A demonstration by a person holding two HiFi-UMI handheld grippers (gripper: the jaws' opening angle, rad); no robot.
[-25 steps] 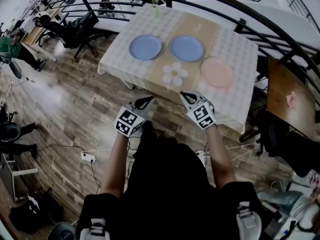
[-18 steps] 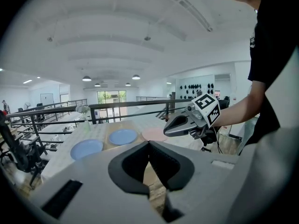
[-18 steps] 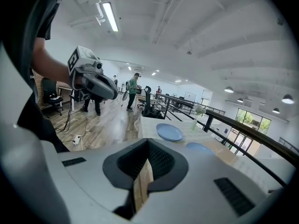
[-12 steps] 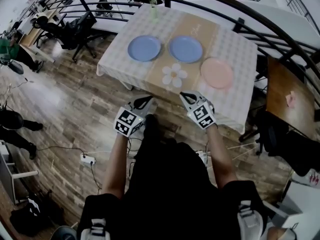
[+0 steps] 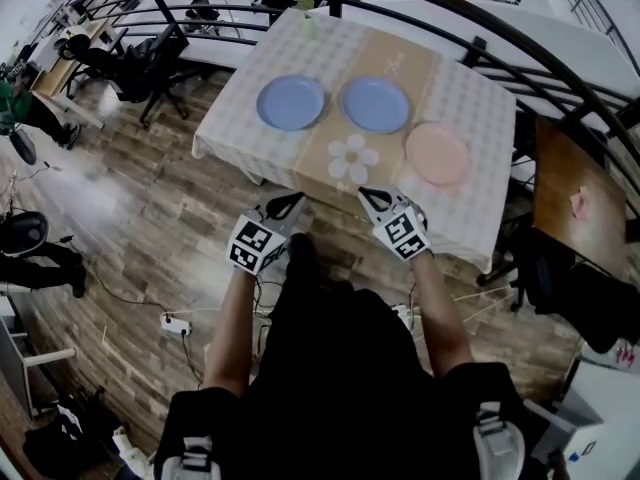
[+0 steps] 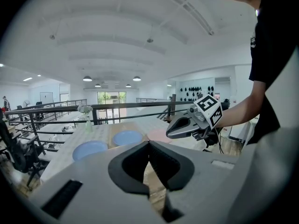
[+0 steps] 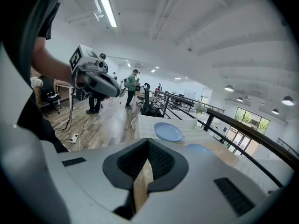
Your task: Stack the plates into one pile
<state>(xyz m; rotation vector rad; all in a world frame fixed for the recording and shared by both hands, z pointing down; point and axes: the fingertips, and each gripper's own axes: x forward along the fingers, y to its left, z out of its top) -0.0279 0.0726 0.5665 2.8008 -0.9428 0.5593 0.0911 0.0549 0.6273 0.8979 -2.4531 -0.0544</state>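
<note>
Three plates lie apart on the cloth-covered table [image 5: 480, 118]: a blue plate [image 5: 290, 103] at the left, a second blue plate [image 5: 374, 104] in the middle, and a pink plate [image 5: 437, 154] at the right. My left gripper [image 5: 296, 198] and right gripper [image 5: 364, 191] hover side by side in front of the table's near edge, short of every plate. Both are shut and hold nothing. From the left gripper view I see the left blue plate [image 6: 89, 149], the middle one [image 6: 127, 137] and the right gripper [image 6: 169, 133]. The right gripper view shows the left blue plate [image 7: 168, 132].
A white flower-shaped mat [image 5: 352, 155] lies on the tan runner near the front edge. A vase [image 5: 305, 18] stands at the table's far side against a black railing [image 5: 470, 43]. Office chairs [image 5: 150, 58] stand left of the table, a wooden table [image 5: 580, 203] to the right.
Both grippers stay shut in the same place before the table. The plates have not moved. The head view has shifted slightly.
</note>
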